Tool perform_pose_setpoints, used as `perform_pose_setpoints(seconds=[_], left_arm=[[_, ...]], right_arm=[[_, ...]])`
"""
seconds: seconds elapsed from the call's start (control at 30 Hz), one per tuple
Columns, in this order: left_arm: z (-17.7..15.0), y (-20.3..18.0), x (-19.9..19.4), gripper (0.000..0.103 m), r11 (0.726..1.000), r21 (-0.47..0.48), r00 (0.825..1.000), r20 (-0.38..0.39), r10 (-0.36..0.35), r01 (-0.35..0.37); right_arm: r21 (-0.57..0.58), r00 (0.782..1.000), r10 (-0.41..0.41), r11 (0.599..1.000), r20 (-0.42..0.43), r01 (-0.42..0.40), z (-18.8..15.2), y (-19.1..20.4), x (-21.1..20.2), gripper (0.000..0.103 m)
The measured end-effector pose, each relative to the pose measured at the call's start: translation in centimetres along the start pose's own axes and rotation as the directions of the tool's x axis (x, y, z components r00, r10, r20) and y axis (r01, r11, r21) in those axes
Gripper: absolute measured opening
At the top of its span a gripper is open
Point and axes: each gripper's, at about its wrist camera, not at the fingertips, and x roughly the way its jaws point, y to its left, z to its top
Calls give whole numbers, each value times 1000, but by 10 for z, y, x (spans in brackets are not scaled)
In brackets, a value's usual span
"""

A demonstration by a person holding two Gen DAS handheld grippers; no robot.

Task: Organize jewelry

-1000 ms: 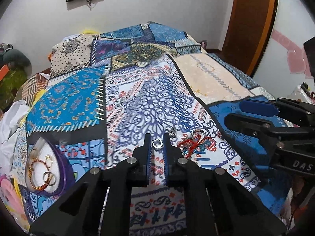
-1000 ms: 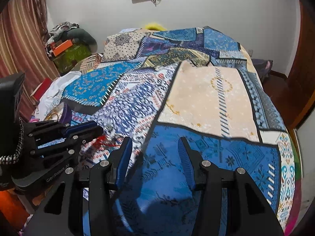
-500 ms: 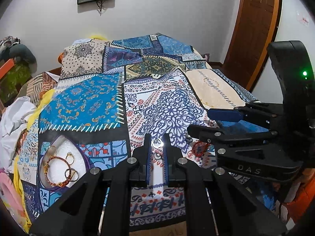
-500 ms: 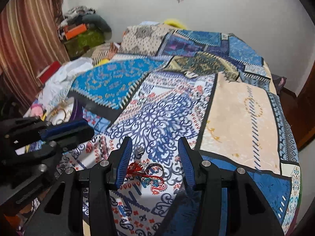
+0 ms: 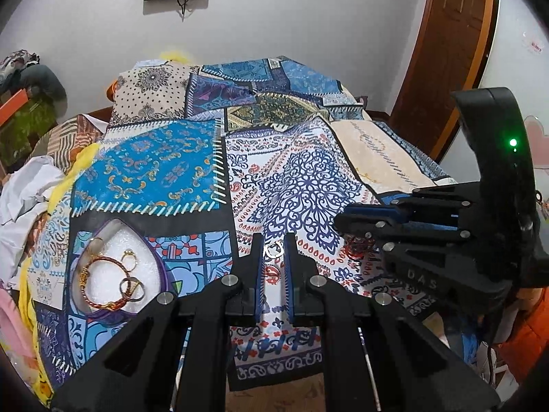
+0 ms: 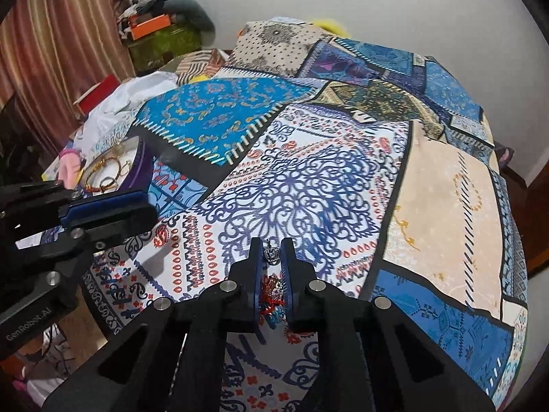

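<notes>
Now pinched in the right hand-held gripper [image 6: 271, 243]: red tasselled ornament [image 6: 272, 288] with a silver charm [image 6: 271, 254] at its top, raised just above the patchwork bed cover [image 6: 302, 185]. Marks the change from half a second ago, when the same fingers stood wide on either side of the ornament as it lay on the cloth; now narrow, closed on it. Suggests a completed pick, with carriage to the tray as the likely next step.

Left hand-held gripper [image 5: 273, 240]: narrow as before, gripping a small silver ring [image 5: 273, 250] at the very fingertips, held over the printed cloth and short of the tray. Judged a slender hold, prone to slip if jolted.

Destination at lower left of the left wrist view: heart-shaped tray [image 5: 164, 274], purple rim, white lining, already carrying a red-and-gold bangle [image 5: 83, 279] and a few smaller rings [image 5: 132, 290]. Lies well apart from both held pieces.

Legible marks: "DAS" on the right tool's side [image 5: 420, 279]; "GenRobot.AI" on the left tool's body [image 6: 29, 326]; green indicator light [image 5: 513, 142] lit on the right tool's housing. No other readable writing.
</notes>
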Motion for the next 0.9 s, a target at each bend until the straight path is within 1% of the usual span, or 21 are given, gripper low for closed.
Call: perform_pose_setpoints(seconds=[0.13,0.23,0.33,0.57,0.77,0.9], left_arm=[[3,0,-13,9,1000,-2,1000,22,4,-4],[5,0,-24,9,1000,-3,999,44,8,-8],[5,1,-37,9,1000,-8,998,66,10,-10],[3,5,-67,9,1000,-11,993,115,19,-18],[0,16,-91,9,999,-26,988,152,39,-35],[-5,25,-98,9,998,-40,985,162,55,-50]], right_arm=[[36,999,-9,999,50,7,3,-5,-19,9],[34,995,-20,999,96,16,8,-2,-40,9],[28,989,-34,999,144,30,13,4,-63,9],[15,972,-64,998,225,62,18,22,-100,9],[2,959,-71,997,276,73,24,38,-117,9],[-16,953,-69,997,295,77,24,49,-122,9]])
